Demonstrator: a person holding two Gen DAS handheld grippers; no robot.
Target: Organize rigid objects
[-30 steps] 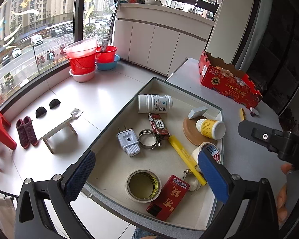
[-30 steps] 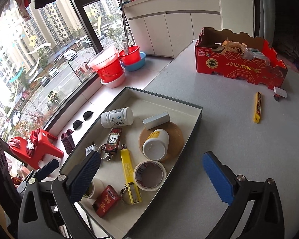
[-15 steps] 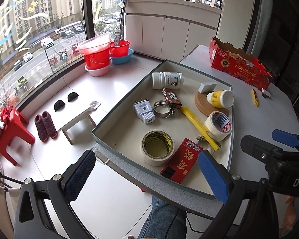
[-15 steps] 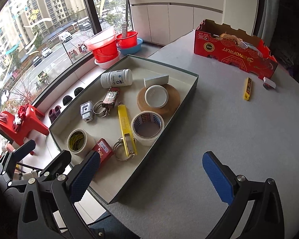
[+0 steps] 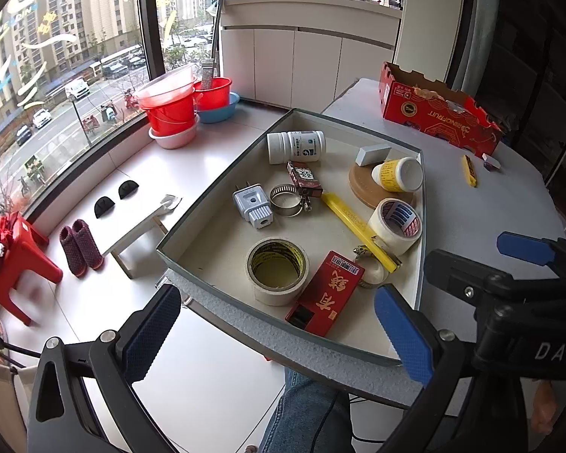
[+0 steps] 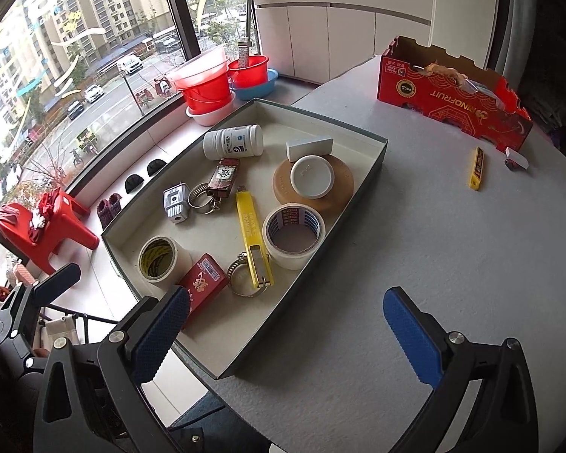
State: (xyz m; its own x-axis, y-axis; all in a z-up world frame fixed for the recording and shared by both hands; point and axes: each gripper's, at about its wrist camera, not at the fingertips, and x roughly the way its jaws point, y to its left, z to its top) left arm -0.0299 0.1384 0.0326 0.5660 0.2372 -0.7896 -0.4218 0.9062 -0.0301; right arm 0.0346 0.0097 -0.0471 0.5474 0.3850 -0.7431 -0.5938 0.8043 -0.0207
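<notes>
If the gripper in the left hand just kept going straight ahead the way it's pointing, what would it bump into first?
Probably the yellowish tape roll at the near end of the tray, perhaps with the red box beside it. The left gripper is open and empty; depth is hard to judge.

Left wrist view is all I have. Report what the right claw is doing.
Observer: The right claw is open and empty, hovering over the tray's near right wall.
Operator: Describe the clamp half hidden behind the red box.
Observer: The hose clamp lies flat beside the red box, with the yellow cutter's end resting across it.
Operator: Check the yellow jar.
Observer: The jar sits on the wooden disc with its closed white lid facing up.
</notes>
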